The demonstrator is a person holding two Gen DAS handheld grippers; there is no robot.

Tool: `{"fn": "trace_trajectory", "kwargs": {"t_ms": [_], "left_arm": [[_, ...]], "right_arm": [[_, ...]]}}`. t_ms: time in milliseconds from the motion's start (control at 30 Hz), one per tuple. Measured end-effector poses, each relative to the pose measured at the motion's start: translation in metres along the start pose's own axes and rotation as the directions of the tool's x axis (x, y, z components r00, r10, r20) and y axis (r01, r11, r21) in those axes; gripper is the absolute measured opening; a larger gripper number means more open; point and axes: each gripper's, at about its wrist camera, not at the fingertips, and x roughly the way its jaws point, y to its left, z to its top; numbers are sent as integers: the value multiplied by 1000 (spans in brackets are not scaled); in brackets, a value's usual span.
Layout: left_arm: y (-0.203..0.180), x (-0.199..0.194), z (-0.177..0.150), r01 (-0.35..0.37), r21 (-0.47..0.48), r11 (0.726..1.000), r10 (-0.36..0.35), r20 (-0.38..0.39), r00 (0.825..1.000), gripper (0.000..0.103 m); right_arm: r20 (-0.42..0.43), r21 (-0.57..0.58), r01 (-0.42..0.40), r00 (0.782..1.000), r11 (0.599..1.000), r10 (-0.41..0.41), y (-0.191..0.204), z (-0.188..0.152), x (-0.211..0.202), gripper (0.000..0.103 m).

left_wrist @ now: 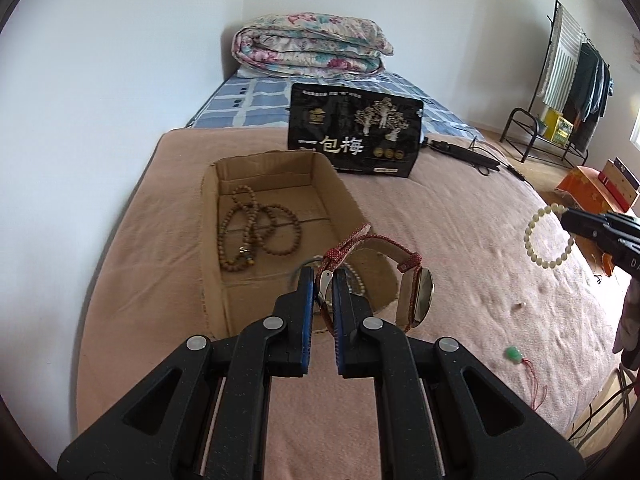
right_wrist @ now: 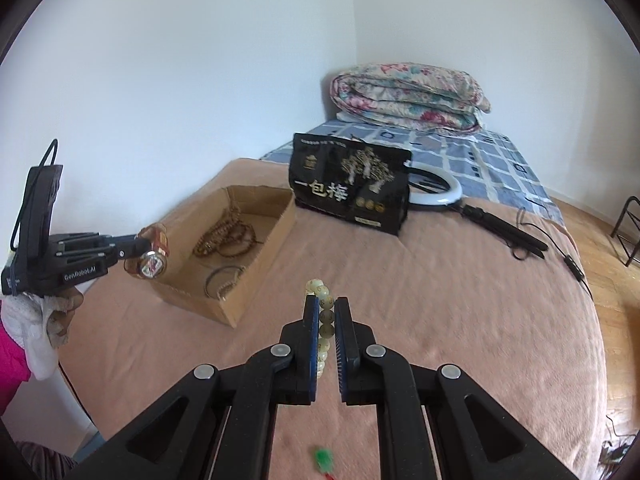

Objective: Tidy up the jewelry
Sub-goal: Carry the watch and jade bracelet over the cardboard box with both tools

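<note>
Watch [left_wrist: 416, 296] with red woven strap clamped in left tool [left_wrist: 323, 280], strap pinched between blue pads, round case hanging to the right, suspended above the near right corner of the cardboard box [left_wrist: 208, 240]. Same watch [right_wrist: 152, 266] seen from the right wrist view at the tip of the left tool [right_wrist: 134, 246], over the box's near left edge [right_wrist: 188, 300]. Pale bead bracelet [left_wrist: 550, 236] gripped by right tool [left_wrist: 568, 220], held in the air above the bed's right side. In the right wrist view, bracelet [right_wrist: 324, 320] pinched edge-on between the pads of the right tool [right_wrist: 328, 312]. Inside the box: brown bead necklace [left_wrist: 252, 232] coiled on the floor toward the far left corner; bead bracelets [right_wrist: 224, 280] near the front wall. Green pendant [left_wrist: 514, 354] on red cord lying on the pink blanket [left_wrist: 440, 220] near the bed's right edge. Black snack bag [left_wrist: 356, 132] standing upright beyond the box. Folded floral quilt [left_wrist: 312, 46] at the bed's far end. Ring light [right_wrist: 440, 188] lying behind the bag.
</note>
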Motion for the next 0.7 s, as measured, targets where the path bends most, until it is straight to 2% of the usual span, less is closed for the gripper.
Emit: {"fn": "trace_trajectory", "kwargs": {"t_ms": [233, 700], "left_arm": [[19, 10, 3, -15, -14, 1000, 15, -6, 1000, 7], [46, 38, 3, -31, -47, 998, 29, -42, 999, 7]], "right_arm": [[8, -28, -47, 999, 999, 47, 24, 29, 33, 5], [-16, -29, -136, 991, 990, 135, 59, 65, 96, 5]]}}
